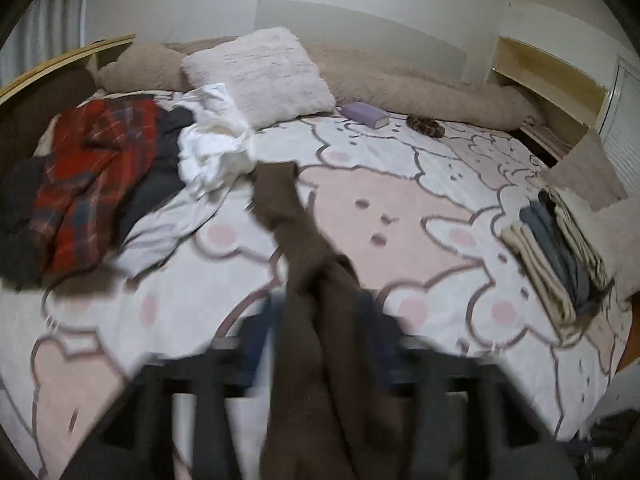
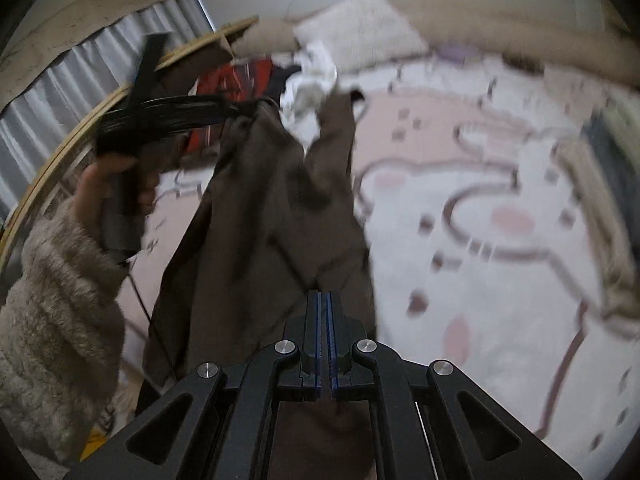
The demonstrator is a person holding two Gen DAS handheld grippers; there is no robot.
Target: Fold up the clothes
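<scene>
**A:** Where's the brown garment (image 2: 260, 216) at this moment?

**B:** Up in the air over the bed (image 1: 400, 216), hanging between the two grippers. The right gripper (image 2: 323, 300) has its fingers pressed together, pinching a bit of the brown cloth right at the tips. The left gripper (image 2: 244, 110) is off to the left in the right wrist view, held in the person's hand (image 2: 116, 184), fuzzy beige sleeve (image 2: 52, 320) below it, and it's clamped on the upper edge of the same garment.

**A:** And the left wrist view?

**B:** Blurry. The brown cloth runs up between the left gripper's fingers (image 1: 264, 332) and one narrow end sticks out toward the middle of the bed.

**A:** What else is on the bed?

**B:** A messy pile on the far left: a red plaid shirt (image 1: 92, 184), something dark, and a white garment (image 1: 212, 148). A folded stack (image 1: 560, 256) sits near the right edge. A fluffy white pillow (image 1: 260, 76) is at the head, with a small purple box (image 1: 366, 114) just beside it.
</scene>
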